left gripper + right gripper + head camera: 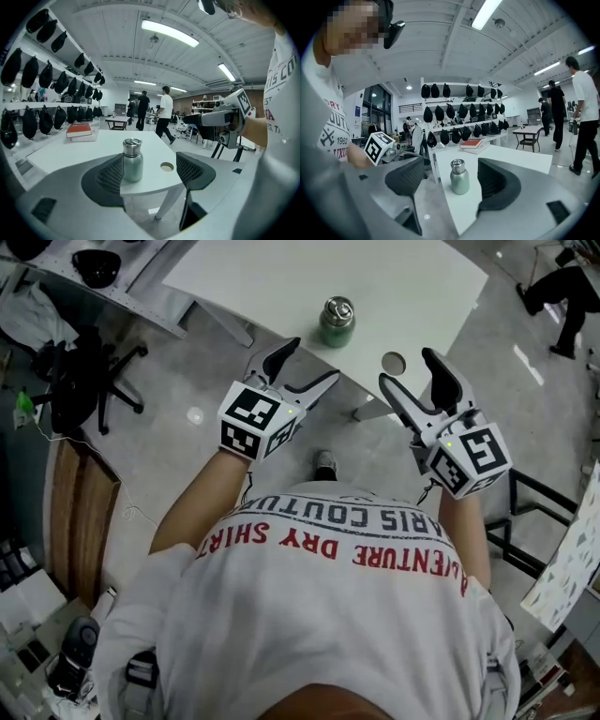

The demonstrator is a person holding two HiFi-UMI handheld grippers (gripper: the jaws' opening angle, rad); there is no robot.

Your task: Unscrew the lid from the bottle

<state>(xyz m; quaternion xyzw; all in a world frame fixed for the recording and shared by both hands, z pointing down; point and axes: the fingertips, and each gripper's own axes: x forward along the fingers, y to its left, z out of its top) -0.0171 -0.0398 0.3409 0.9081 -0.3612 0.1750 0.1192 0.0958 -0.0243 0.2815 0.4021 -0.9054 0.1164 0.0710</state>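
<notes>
A small pale green metal bottle (337, 322) with a silver screw lid stands upright near the corner of the white table (281, 282). It also shows in the left gripper view as the bottle (132, 161) and in the right gripper view as the bottle (459, 177). My left gripper (305, 364) is open, short of the table and to the bottle's near left. My right gripper (417, 373) is open too, off the table's edge to the bottle's near right. Neither touches the bottle, and nothing is between the jaws of either.
A round cable hole (394, 363) sits in the table near its corner. A red book (78, 130) on a white one lies at the table's far side. A black office chair (80, 381) stands at left. People (164, 115) walk in the background; shelves of caps line the wall.
</notes>
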